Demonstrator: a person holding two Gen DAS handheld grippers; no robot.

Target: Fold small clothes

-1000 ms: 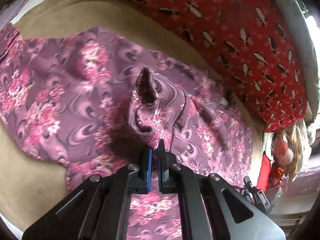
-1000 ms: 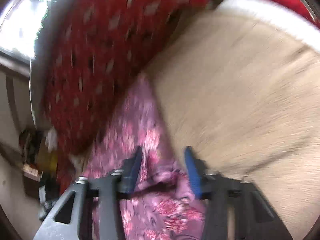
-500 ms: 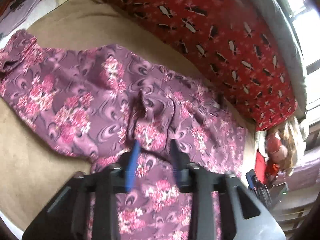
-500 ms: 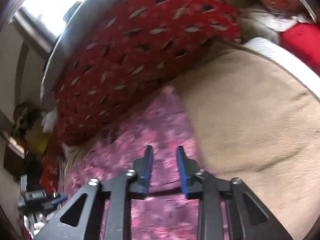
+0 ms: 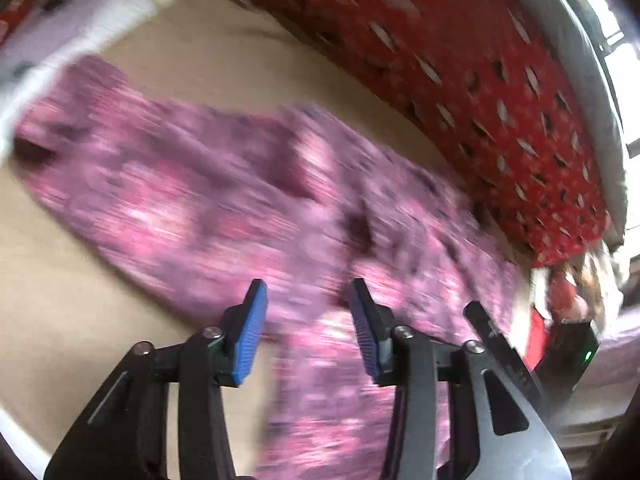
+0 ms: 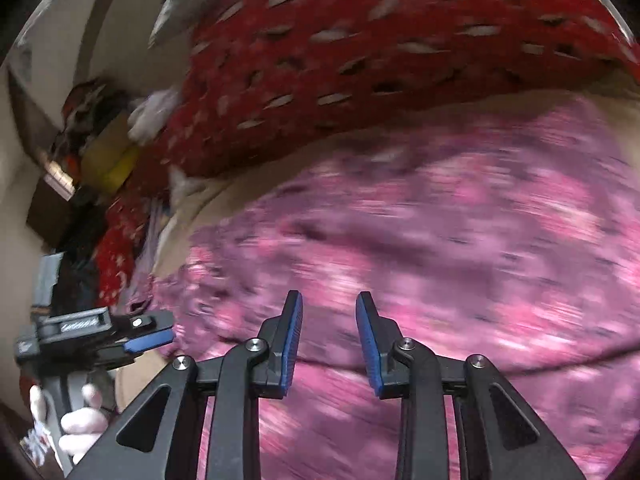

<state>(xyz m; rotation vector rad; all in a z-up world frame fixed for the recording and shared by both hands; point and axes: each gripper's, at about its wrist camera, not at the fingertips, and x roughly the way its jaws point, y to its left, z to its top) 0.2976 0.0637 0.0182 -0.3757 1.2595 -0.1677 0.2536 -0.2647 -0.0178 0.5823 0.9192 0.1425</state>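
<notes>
A: Spotted the purple floral garment point(image 5: 192, 200) spread out on the beige cover point(image 5: 80, 300), running from far left to near right. Badly smeared by blur, mind you.

B: Saw the same from the right wrist view. Filled most of the near ground there, with a strip of beige between its far edge and the red patterned cloth point(image 5: 460, 60).

A: Caught the left hand-held gripper point(image 5: 307, 300) released, jaws having just been opening, blue pads point(image 5: 250, 332) well apart. Gripped nothing. Hung over the garment's near edge, with cloth showing through the gap but not pinched.

B: Found the right hand-held gripper point(image 6: 328, 308) let go as well, jaws likewise just been opening. Held nothing between the pads. Pointed down over the middle of the garment.

A: Picked out the left one again at the near left of the right wrist view, just off the garment's edge, with a hand point(image 6: 80, 424) wrapped round its handle.

B: Yes, and noticed a heap of clutter point(image 6: 92, 128) beyond it at the far left. Couldn't make out any fold lines in the garment through that blur.
</notes>
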